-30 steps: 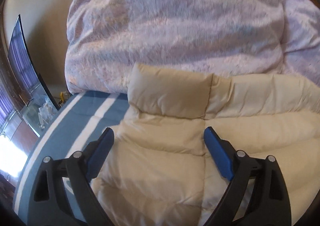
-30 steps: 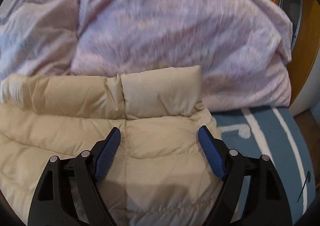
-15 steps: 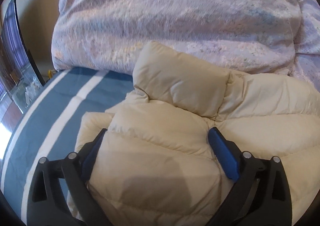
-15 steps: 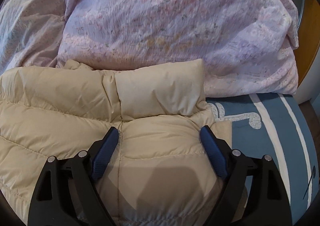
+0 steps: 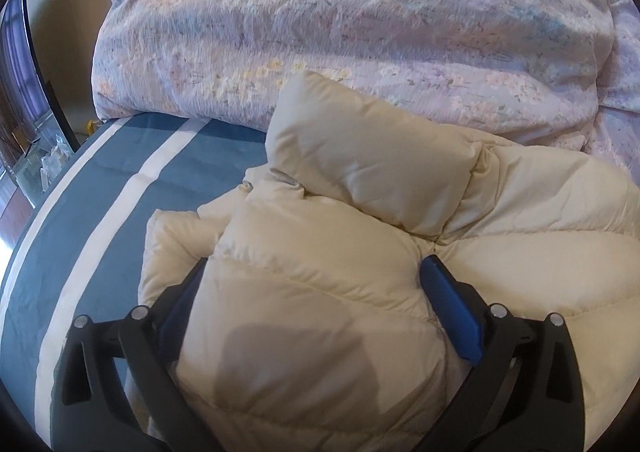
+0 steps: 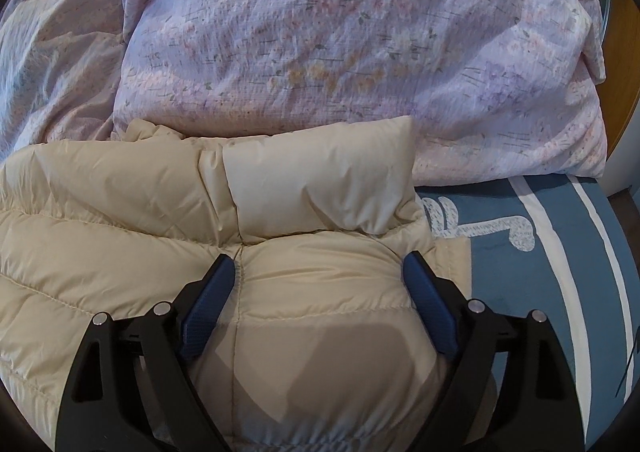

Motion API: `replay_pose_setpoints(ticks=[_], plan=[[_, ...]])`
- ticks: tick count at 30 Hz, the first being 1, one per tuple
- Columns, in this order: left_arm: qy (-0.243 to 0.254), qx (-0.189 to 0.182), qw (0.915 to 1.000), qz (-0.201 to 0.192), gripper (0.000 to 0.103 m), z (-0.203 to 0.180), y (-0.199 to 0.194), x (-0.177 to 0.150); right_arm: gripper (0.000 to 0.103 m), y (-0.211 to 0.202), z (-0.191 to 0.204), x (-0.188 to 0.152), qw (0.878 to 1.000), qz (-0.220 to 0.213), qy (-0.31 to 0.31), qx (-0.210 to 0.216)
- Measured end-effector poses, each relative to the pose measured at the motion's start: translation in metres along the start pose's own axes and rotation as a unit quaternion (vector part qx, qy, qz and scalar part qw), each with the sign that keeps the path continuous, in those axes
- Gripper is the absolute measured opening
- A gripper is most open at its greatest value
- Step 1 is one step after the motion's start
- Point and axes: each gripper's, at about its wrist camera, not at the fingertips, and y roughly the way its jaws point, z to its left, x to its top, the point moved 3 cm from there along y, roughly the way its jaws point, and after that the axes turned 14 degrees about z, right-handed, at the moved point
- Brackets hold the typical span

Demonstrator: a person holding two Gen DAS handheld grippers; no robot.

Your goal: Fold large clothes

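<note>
A cream puffer jacket (image 5: 360, 244) lies on the blue striped bed sheet (image 5: 120, 172), its collar toward the quilt. My left gripper (image 5: 316, 276) is open, its jaws wide on either side of the jacket's left shoulder, which bulges between them. In the right wrist view the same jacket (image 6: 280, 188) fills the lower left. My right gripper (image 6: 320, 276) is open too, its jaws straddling the jacket's right shoulder just below the collar. The blue pads (image 6: 428, 308) touch the padded fabric.
A large lilac floral quilt (image 5: 340, 24) is piled across the back of the bed, also in the right wrist view (image 6: 340, 44). A glass-topped stand and dark screen (image 5: 32, 100) sit at far left. A wooden frame (image 6: 624, 64) stands at far right.
Both grippers have moved forward and down onto the jacket's shoulders. The left shoulder has bunched up between the left jaws, and a folded edge now shows on the sheet.
</note>
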Motion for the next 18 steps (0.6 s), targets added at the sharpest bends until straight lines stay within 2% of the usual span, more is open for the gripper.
replay_pose_setpoints(ticks=[18], plan=[[-0.001,0.000,1.0000,0.002,0.101,0.0004,0.0007,-0.0003,0.090,-0.0001,-0.0006,0.0000,1.000,0.000,0.008,0.009]])
